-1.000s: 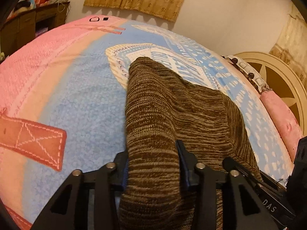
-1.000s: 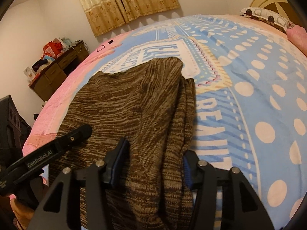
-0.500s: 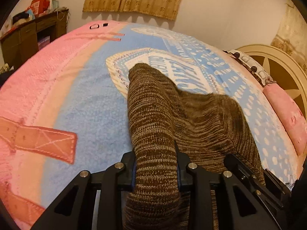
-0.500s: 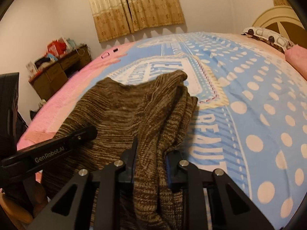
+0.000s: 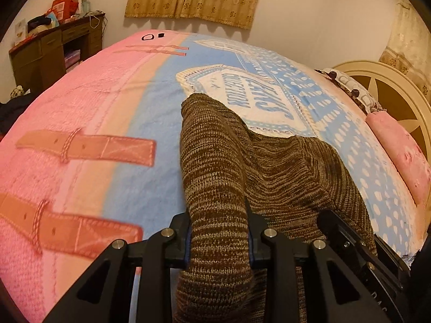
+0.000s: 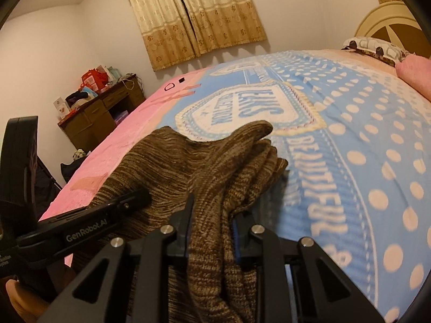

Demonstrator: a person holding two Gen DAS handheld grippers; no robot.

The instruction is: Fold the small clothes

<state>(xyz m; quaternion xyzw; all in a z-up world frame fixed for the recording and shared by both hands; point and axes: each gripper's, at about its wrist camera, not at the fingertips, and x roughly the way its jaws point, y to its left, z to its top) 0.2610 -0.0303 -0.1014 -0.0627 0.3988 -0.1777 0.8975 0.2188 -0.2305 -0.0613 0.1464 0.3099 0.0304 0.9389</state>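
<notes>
A brown striped knitted garment (image 5: 269, 167) lies across the pink and blue blanket (image 5: 94, 107) on the bed. My left gripper (image 5: 219, 228) is shut on its near left edge, the knit bunched between the jaws and raised off the blanket. My right gripper (image 6: 211, 226) is shut on the near right edge of the same knitted garment (image 6: 188, 161), which folds in ridges ahead of it. The right gripper's body shows at the lower right of the left wrist view, and the left gripper's body crosses the lower left of the right wrist view.
A wooden desk (image 6: 99, 115) piled with boxes stands left of the bed by the wall. Curtains (image 6: 194, 16) hang on the far wall. A pink pillow (image 5: 401, 150) and a round headboard (image 5: 388, 94) are on the right. A dark chair-like frame (image 6: 18, 161) stands at the left.
Both grippers closed on the garment's near edge, then drew back and up with it. The knit now rises from the blanket and more bare blanket shows beyond it.
</notes>
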